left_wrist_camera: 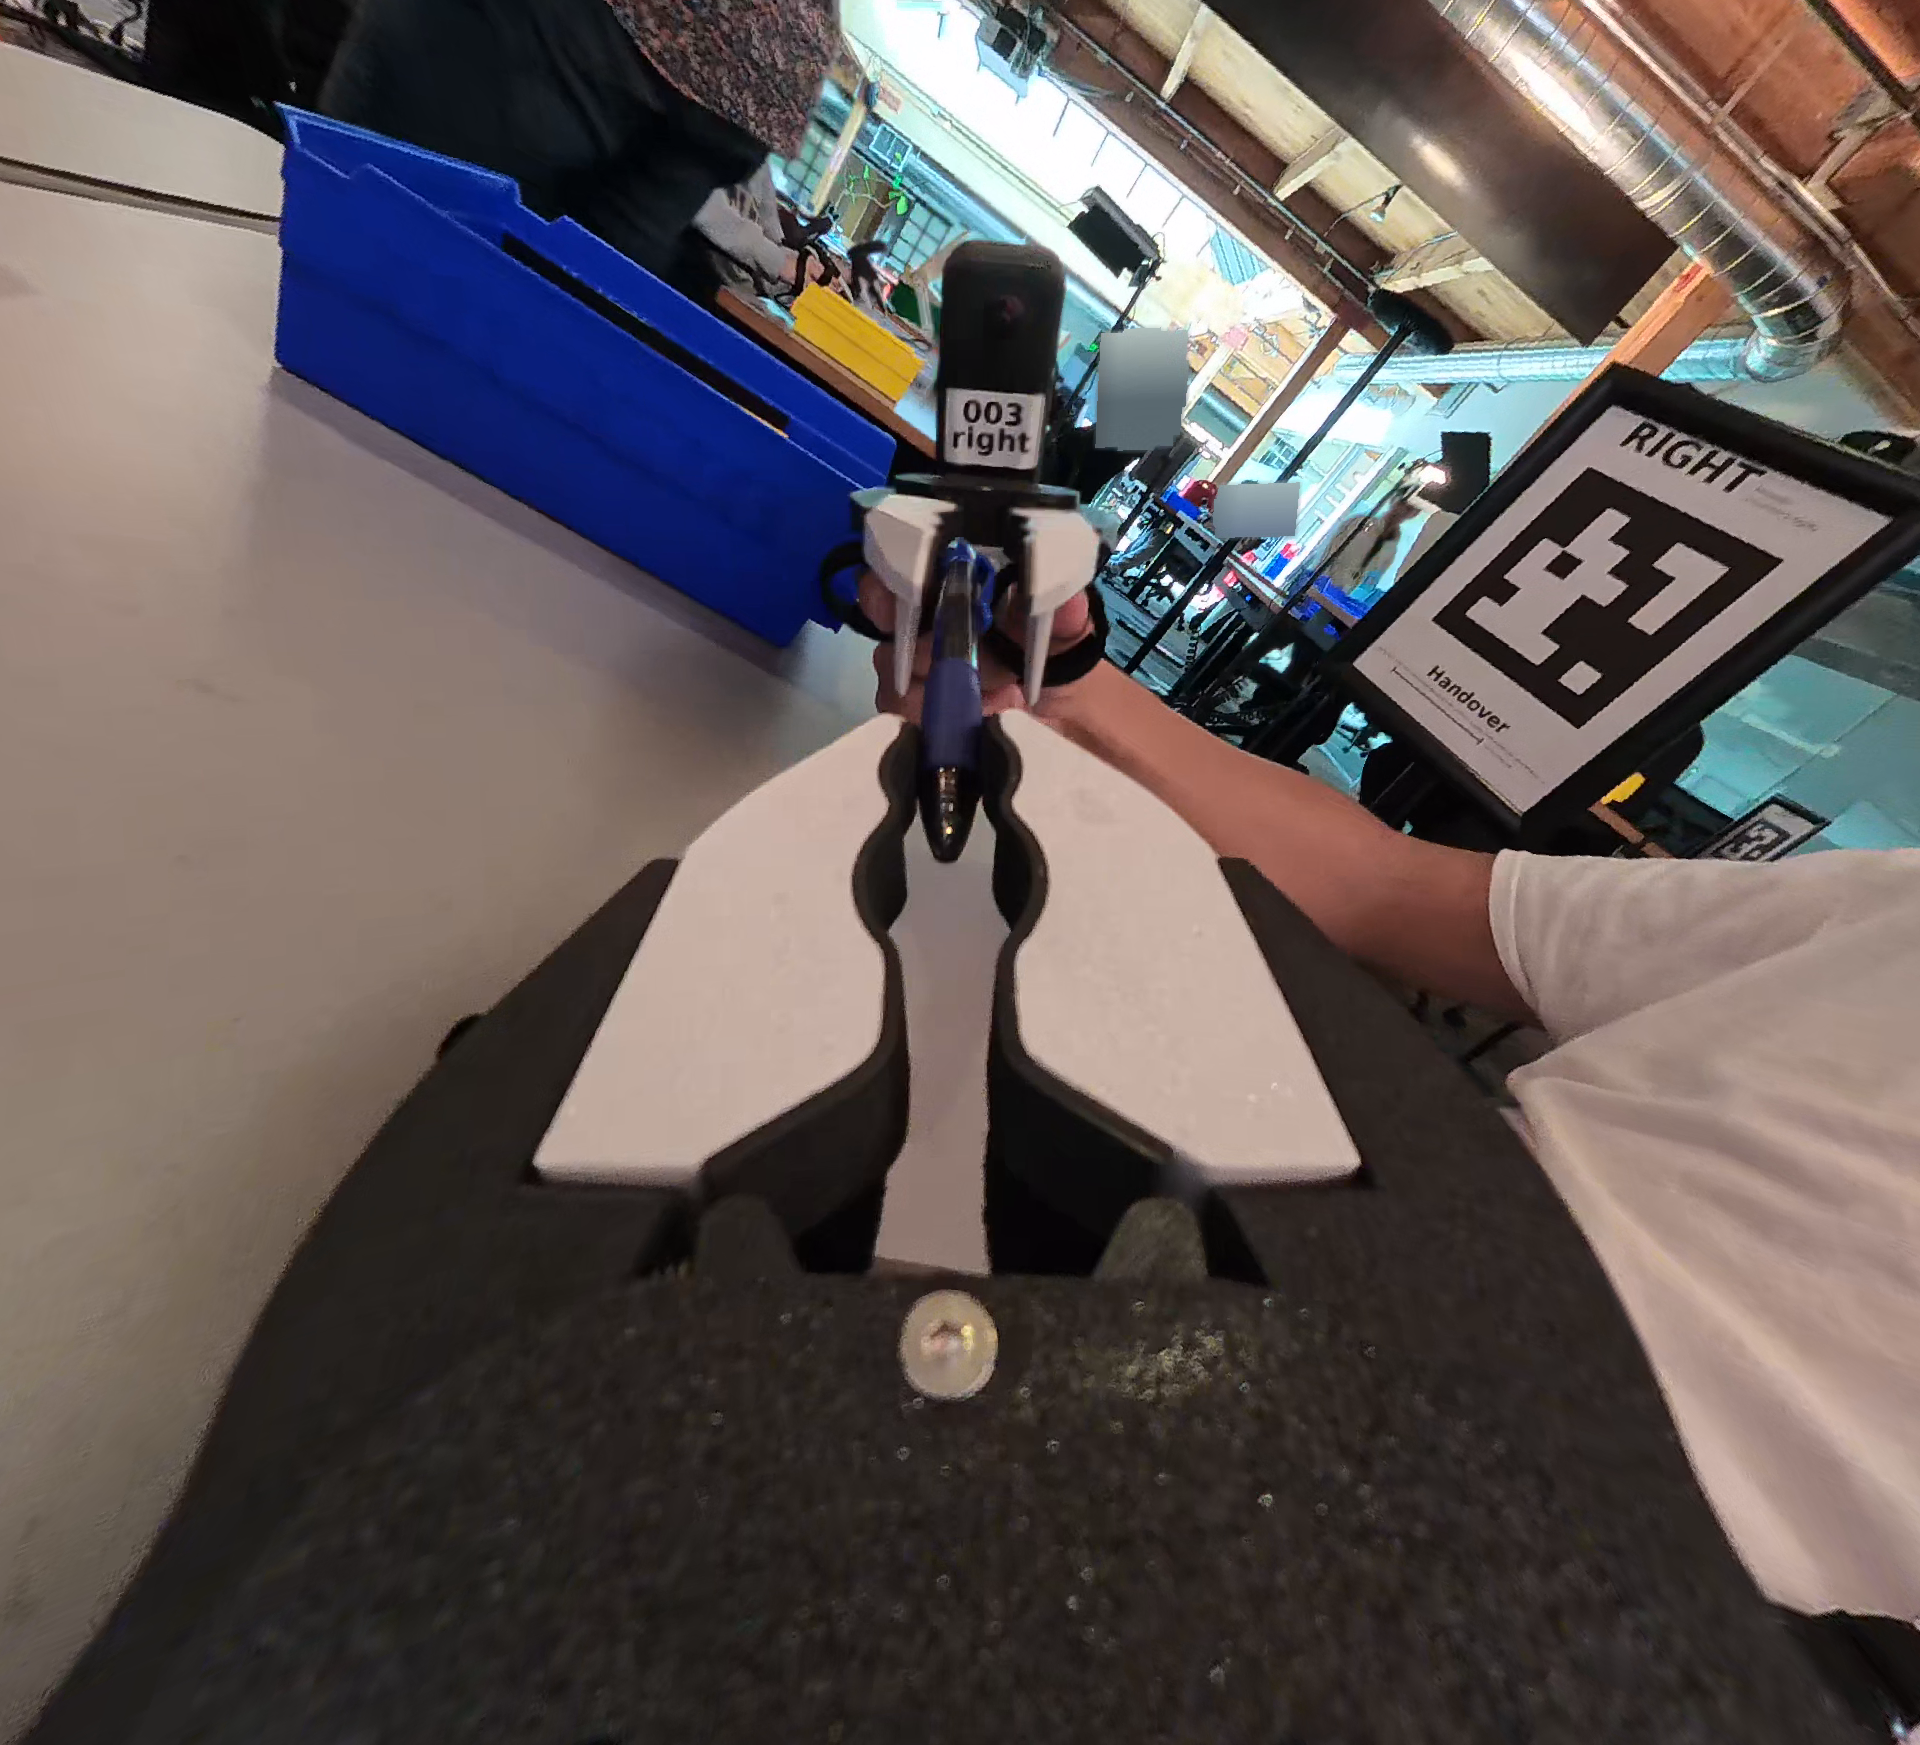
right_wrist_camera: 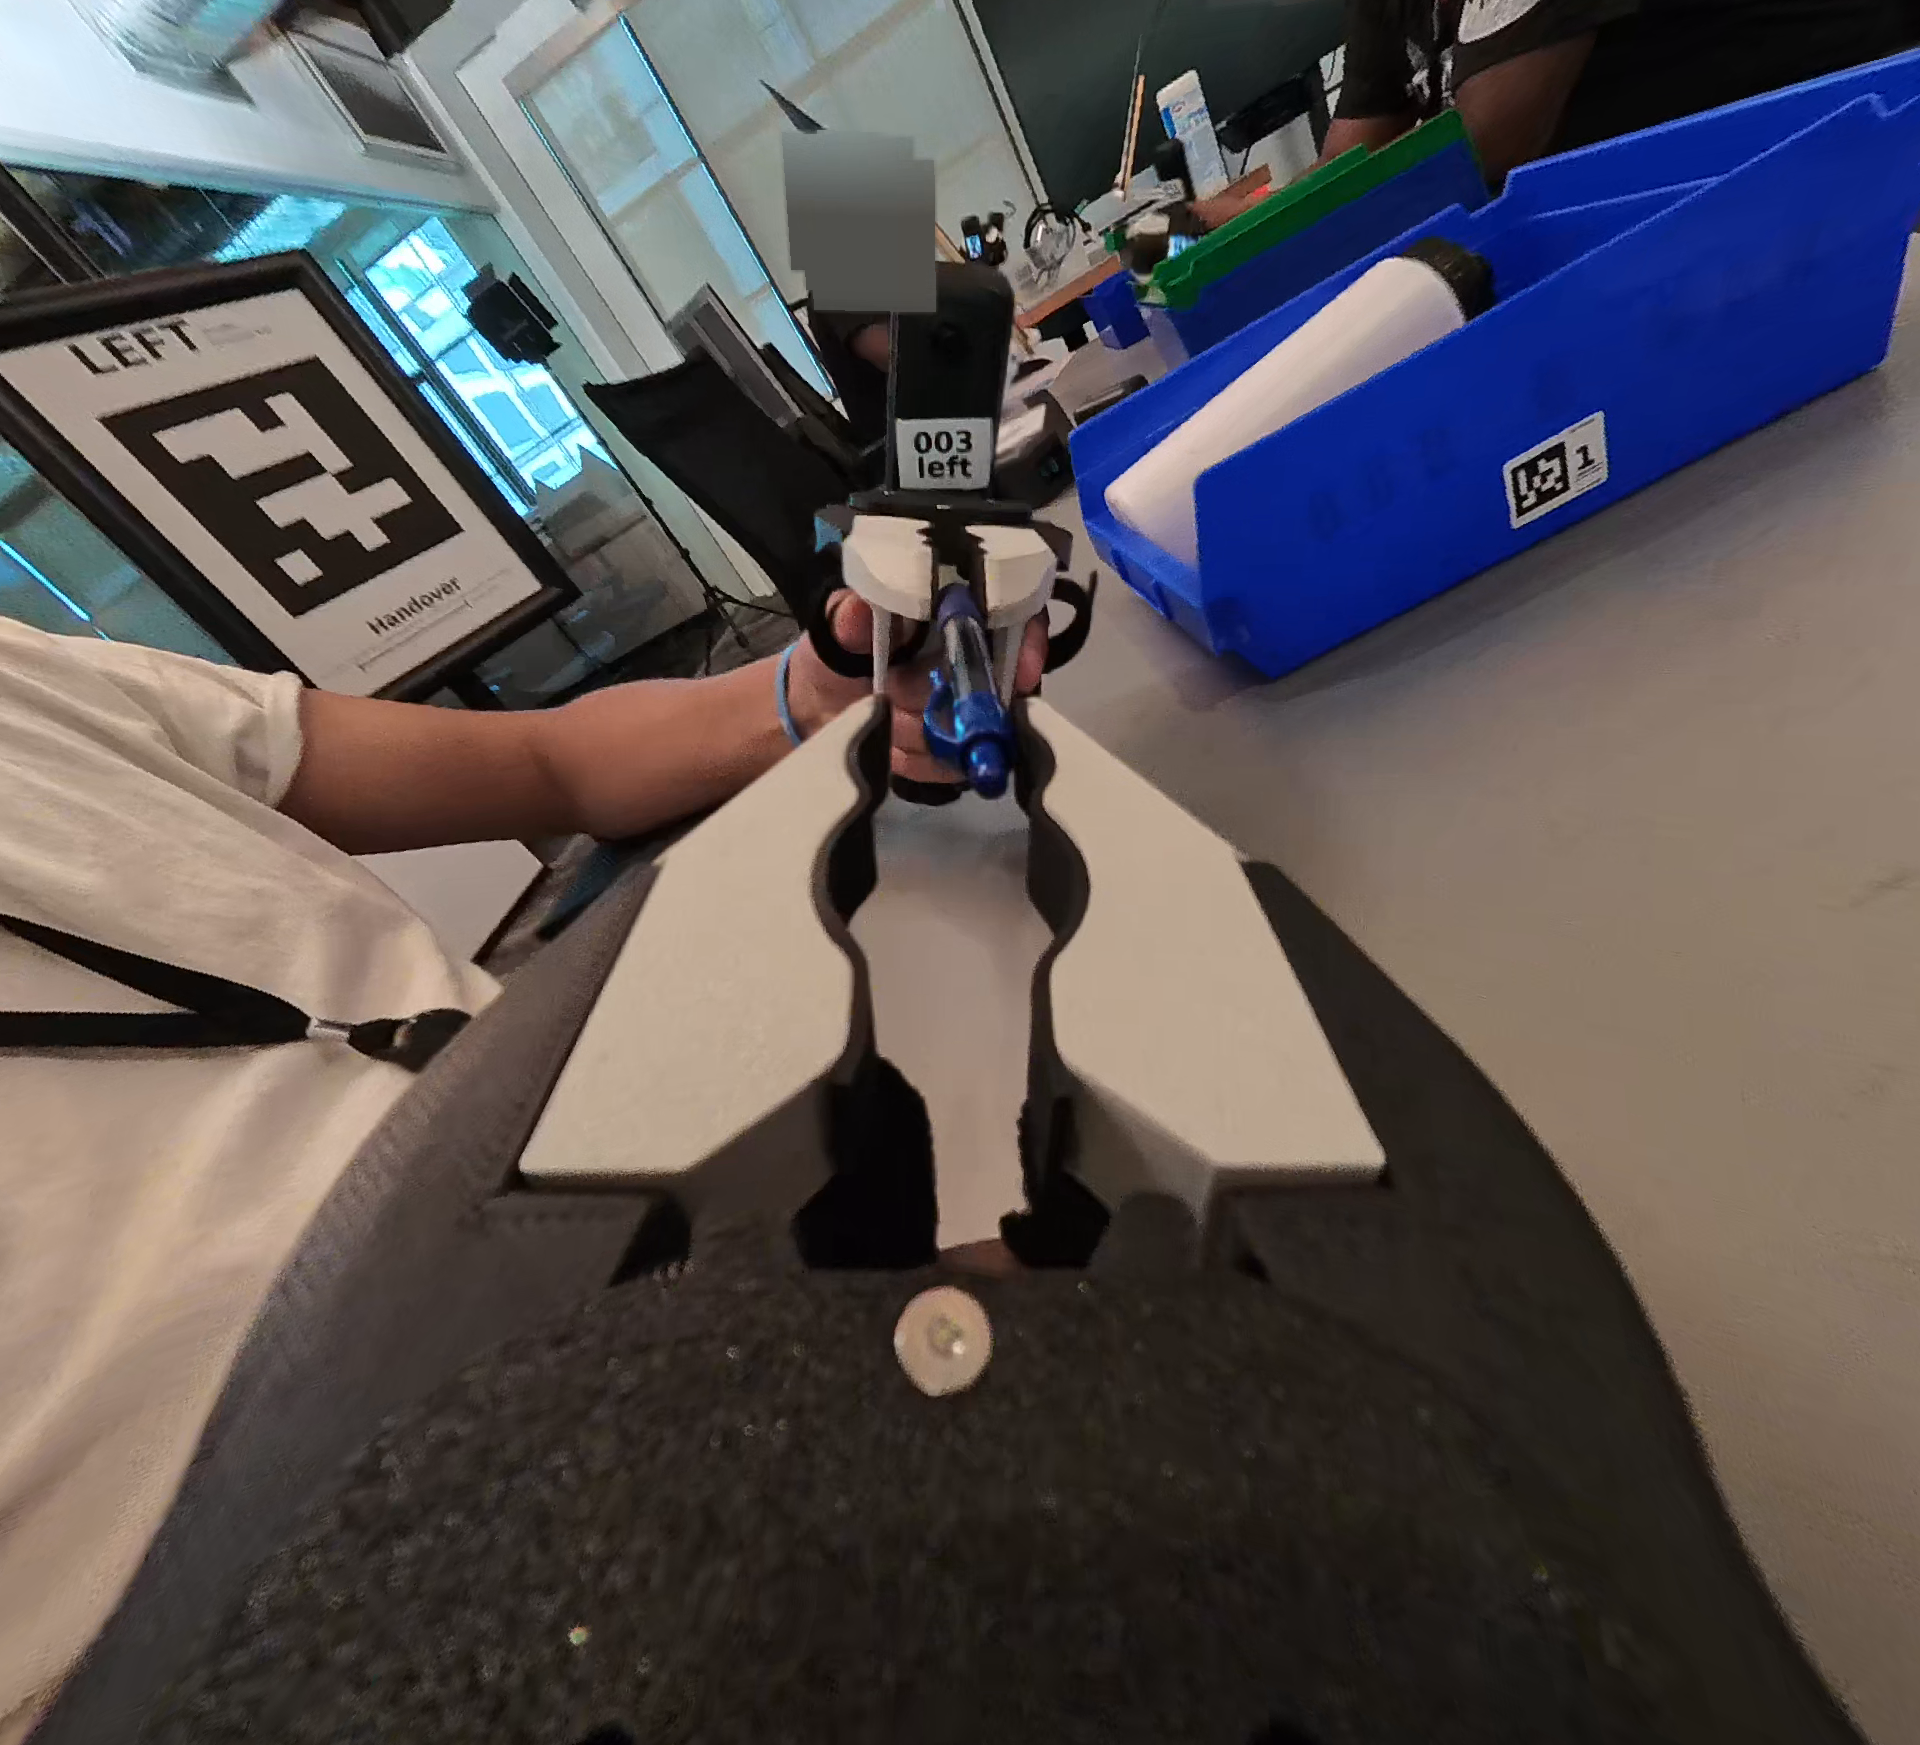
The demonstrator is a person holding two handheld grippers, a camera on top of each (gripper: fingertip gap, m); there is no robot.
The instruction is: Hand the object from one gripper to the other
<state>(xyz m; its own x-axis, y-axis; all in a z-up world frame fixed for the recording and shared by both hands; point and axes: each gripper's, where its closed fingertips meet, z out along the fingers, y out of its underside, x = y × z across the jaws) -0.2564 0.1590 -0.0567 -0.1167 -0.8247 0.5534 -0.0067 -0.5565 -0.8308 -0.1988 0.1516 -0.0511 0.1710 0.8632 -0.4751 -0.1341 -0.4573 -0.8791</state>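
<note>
A blue pen is held level above the grey table, between the two grippers, which face each other. My left gripper is shut on the pen's grip end, and the dark tip pokes in between its fingers. My right gripper is open. Its white fingers stand apart on either side of the barrel. In the right wrist view the pen points at the camera, its clip end between the spread tips of my right gripper and touching neither. My left gripper holds it from behind.
A blue bin stands on the table behind the grippers. In the right wrist view this bin holds a white bottle. A person stands behind the bin. Framed marker signs stand at either side. The grippers' ends are close to 7 centimetres from one another.
</note>
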